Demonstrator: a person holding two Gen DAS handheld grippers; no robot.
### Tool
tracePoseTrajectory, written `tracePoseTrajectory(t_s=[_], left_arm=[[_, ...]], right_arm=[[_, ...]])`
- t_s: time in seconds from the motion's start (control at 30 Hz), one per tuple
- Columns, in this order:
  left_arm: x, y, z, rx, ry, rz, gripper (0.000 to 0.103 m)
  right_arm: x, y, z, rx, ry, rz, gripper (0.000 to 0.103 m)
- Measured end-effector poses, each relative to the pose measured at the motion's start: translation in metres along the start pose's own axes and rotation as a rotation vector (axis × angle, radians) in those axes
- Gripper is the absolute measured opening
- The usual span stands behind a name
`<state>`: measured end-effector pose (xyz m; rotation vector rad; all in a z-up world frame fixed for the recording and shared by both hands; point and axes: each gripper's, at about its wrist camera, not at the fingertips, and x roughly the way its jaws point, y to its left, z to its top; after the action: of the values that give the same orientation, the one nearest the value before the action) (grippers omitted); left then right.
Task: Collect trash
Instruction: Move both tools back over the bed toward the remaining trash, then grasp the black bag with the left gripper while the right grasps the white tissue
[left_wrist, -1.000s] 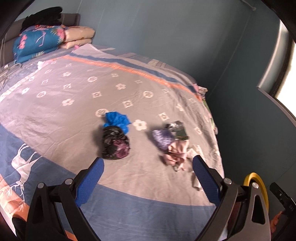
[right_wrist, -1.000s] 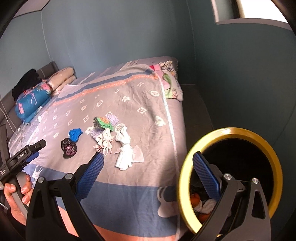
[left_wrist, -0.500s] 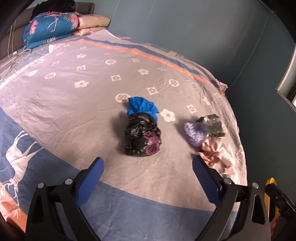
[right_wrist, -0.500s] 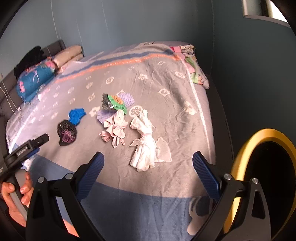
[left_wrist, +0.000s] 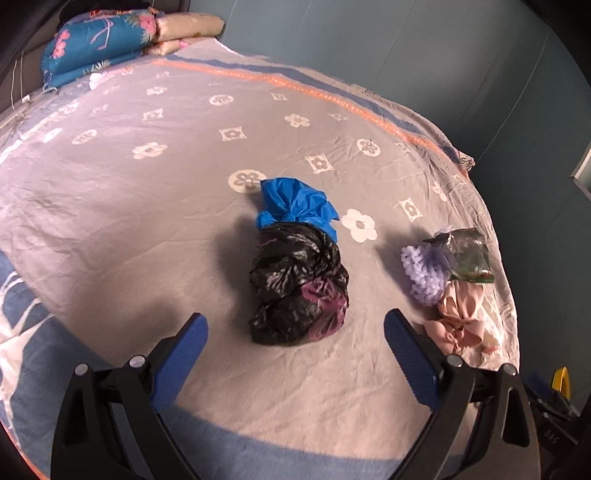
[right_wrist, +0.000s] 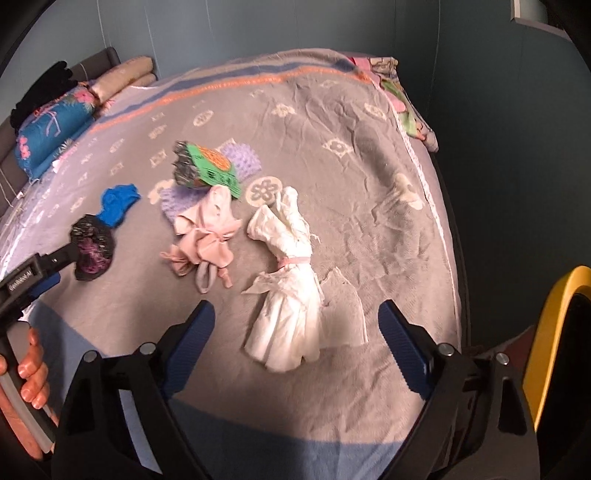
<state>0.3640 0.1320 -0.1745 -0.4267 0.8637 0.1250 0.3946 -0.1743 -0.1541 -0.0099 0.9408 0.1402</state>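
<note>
you're lining left gripper (left_wrist: 295, 334), apart, on black bag (left_wrist: 299, 288) | soft, light, crinkly | pinching bunched middle | right gripper (right_wrist: 295, 326) closing, empty

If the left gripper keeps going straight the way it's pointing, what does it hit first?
Most likely the crumpled black plastic bag, which lies centred ahead of the open left gripper on the bedspread. Nothing sits between them, though depth is uncertain.

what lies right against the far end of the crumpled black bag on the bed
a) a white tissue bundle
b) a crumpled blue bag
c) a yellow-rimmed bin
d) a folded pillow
b: in the left wrist view the crumpled blue bag sits touching the far end of the black bag.
</note>
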Motion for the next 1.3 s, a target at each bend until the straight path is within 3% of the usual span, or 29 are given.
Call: tracePoseTrajectory(t_s=[0.27,0.43,0.53,0.6,0.67,0.77,0.87,0.93,1.3], left_arm=[[0.026,-0.003,0.004,-0.007,0.041,-0.063,0.092],[0.034,-0.001,0.003,-0.009,0.054,-0.078,0.084],[0.035,-0.004,0.001,0.012,0.054,-0.070,0.068],[0.036,-0.005,0.001,0.019,0.054,-0.069,0.052],[0.037,-0.005,0.000,0.020,0.060,-0.079,0.042],[0.035,-0.006,-0.001,0.030,0.059,-0.085,0.036],[0.031,-0.006,-0.002,0.025,0.052,-0.098,0.034],[0.027,-0.007,-0.004,0.030,0.047,-0.104,0.033],[-0.009,-0.009,-0.016,0.065,0.015,-0.133,0.033]], right_arm=[[0.031,-0.004,0.012,0.029,0.038,-0.011,0.082],[0.048,-0.005,0.015,0.050,0.062,-0.017,0.081],[0.056,-0.004,0.014,0.049,0.074,-0.030,0.072],[0.057,-0.002,0.013,0.047,0.072,-0.038,0.066],[0.059,-0.001,0.013,0.047,0.071,-0.041,0.054],[0.059,-0.001,0.014,0.054,0.081,-0.031,0.036],[0.056,-0.002,0.014,0.065,0.086,-0.023,0.023],[0.054,-0.001,0.013,0.061,0.090,-0.022,0.020],[0.025,0.004,0.000,0.026,0.076,0.003,0.017]])
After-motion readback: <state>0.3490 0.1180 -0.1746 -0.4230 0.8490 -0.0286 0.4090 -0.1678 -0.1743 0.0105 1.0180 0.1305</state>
